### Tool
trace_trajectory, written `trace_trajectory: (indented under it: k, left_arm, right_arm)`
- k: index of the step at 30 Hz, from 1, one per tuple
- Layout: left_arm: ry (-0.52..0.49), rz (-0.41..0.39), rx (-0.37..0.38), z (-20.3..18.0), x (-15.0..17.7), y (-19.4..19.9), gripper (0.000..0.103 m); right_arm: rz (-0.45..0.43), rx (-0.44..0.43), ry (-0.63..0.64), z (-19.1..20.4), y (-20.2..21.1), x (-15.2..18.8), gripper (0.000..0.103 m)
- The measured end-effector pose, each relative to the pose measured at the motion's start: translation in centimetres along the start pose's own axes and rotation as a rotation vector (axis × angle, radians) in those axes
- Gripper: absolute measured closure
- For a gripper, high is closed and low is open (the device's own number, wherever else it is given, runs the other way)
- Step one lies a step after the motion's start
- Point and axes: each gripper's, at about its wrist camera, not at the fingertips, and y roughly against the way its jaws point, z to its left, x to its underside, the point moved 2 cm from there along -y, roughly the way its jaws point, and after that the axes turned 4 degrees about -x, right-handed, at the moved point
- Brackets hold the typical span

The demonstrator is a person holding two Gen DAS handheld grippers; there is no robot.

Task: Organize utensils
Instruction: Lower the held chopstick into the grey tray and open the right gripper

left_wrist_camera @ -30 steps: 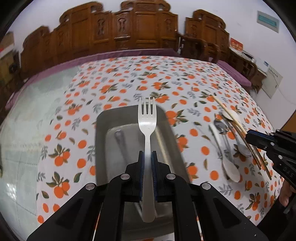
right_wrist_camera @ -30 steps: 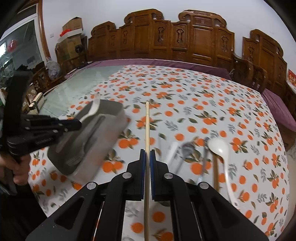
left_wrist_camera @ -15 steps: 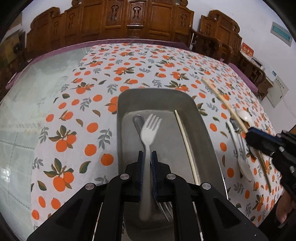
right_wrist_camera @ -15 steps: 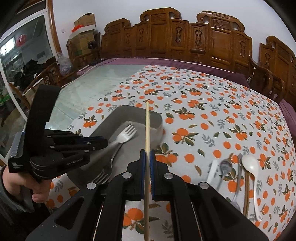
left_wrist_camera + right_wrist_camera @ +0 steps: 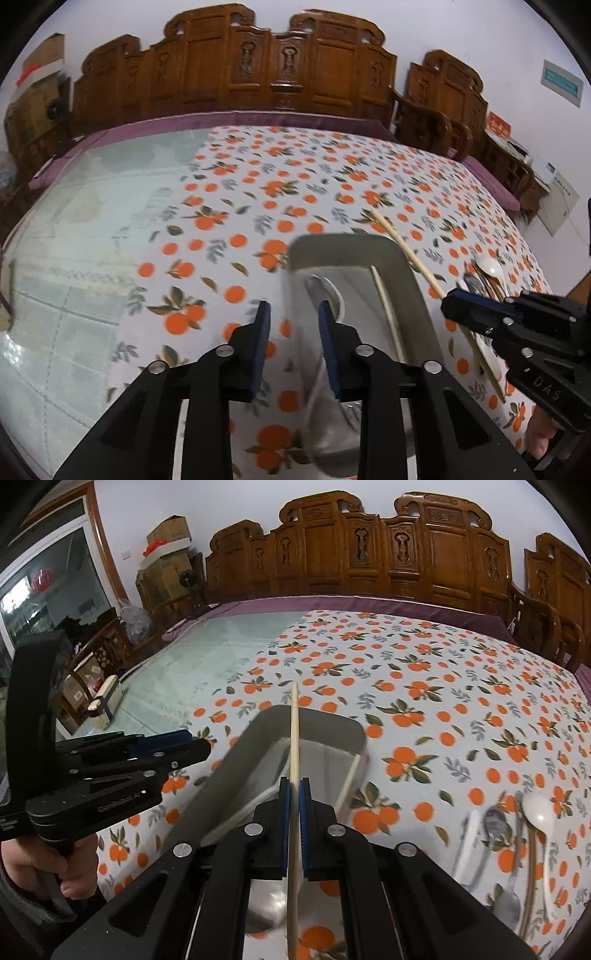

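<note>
My right gripper [image 5: 294,786] is clamped on a wooden chopstick [image 5: 294,738], whose long axis runs straight ahead along the fingers, its tip reaching out over the far rim of the metal tray [image 5: 317,720]. A second chopstick [image 5: 386,310] already lies lengthwise in the tray along its right wall, pointing toward the far rim. My left gripper [image 5: 291,325] has just been opening; its jaws now stand part way apart with nothing between them, over the tray's left edge. Half a second ago those jaws pinched a fork above the tray; now the fork is out of them, and blurred metal lies in the tray. More spoons [image 5: 537,812] lie right of the tray on the orange-print tablecloth [image 5: 443,686].
</note>
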Motion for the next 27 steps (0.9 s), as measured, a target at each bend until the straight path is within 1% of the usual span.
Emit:
trace_trajectory:
  k: [3, 7, 12, 17, 23, 27]
  left_arm:
    - [0.018, -0.011, -0.013, 1.2, -0.4, 0.3, 0.072]
    - [0.022, -0.028, -0.022, 1.9, -0.7, 0.8, 0.072]
    - [0.038, -0.037, -0.025, 2.7, -1.0, 1.1, 0.072]
    - [0.045, -0.039, -0.025, 3.0, -1.0, 1.1, 0.072]
    - [0.038, -0.038, -0.025, 3.0, -1.0, 1.1, 0.071]
    - [0.035, -0.038, -0.023, 2.5, -1.0, 1.2, 0.071]
  right_arm:
    - [0.002, -0.007, -0.019, 0.3, -1.2, -0.4, 0.097]
    - [0.011, -0.009, -0.044, 0.5, -2.9, -0.5, 0.097]
    - [0.04, -0.007, -0.067, 0.6, -4.8, 0.3, 0.097]
    - [0.06, -0.008, -0.082, 0.6, -5.5, 1.2, 0.097]
    - [0.044, -0.006, -0.055, 0.8, -4.7, 1.3, 0.096]
    - [0.001, 0.012, -0.021, 0.2, -2.3, 1.3, 0.096]
